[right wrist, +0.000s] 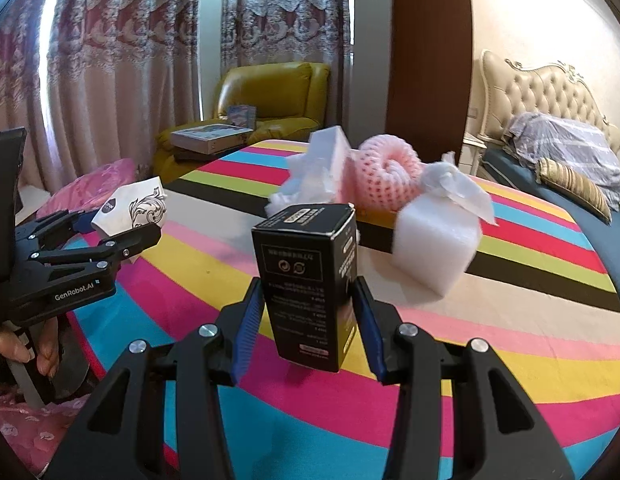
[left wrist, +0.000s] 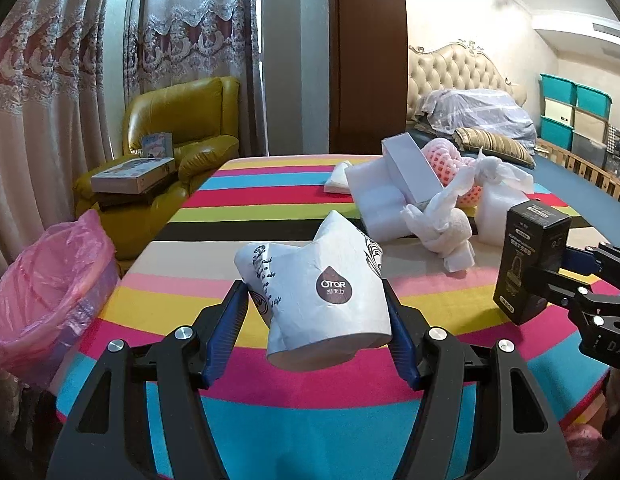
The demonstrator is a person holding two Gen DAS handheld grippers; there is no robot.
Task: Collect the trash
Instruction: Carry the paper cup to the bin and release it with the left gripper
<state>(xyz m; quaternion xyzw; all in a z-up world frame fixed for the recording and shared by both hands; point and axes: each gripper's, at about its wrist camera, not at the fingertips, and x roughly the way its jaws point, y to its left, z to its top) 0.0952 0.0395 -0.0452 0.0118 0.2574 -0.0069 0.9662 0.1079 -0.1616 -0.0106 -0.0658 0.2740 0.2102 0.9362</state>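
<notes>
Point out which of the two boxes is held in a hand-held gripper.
The black printed cardboard box, clamped upright in the right hand-held gripper. The long white cardboard box lies untouched on the foam pile.

Daylight glows through the curtains [right wrist: 121,60]; I see fisheye bending at edges, motion blur on foam block [right wrist: 434,248].

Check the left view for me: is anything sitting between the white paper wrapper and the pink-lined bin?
Nothing visible. The left hand-held gripper holds the white paper wrapper above the striped table; the pink-lined bin stands off the table's left edge with its mouth open, and only bare tabletop lies between.
</notes>
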